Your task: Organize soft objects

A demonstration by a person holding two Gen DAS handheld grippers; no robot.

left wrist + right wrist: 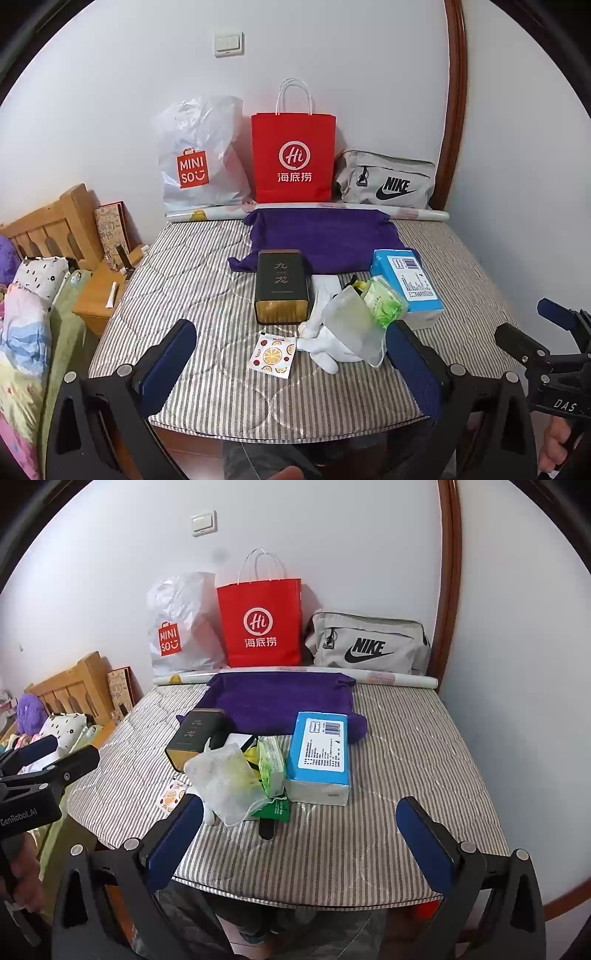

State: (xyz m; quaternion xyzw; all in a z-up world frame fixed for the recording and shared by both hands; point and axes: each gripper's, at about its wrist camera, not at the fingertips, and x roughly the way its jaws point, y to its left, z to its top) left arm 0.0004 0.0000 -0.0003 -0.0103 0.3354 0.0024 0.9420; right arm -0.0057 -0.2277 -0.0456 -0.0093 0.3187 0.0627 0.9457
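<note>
Both jaws apart, empty | crumpled white fabric glove (pixel 325 343) at 1 o'clock under frosted plastic pouch (pixel 351 325) on striped mattress (pixel 184 280) | risk: pinching pouch too, dragging green tissue pack (pixel 384 301).

On the striped mattress (pixel 406 738), a purple towel (pixel 280 701) lies by the far edge. A blue tissue pack (pixel 319 749), green packet (pixel 271 764) and translucent bag (pixel 225 779) cluster mid-mattress. The right gripper (pixel 299 845) gapes wide at the near edge.
</note>
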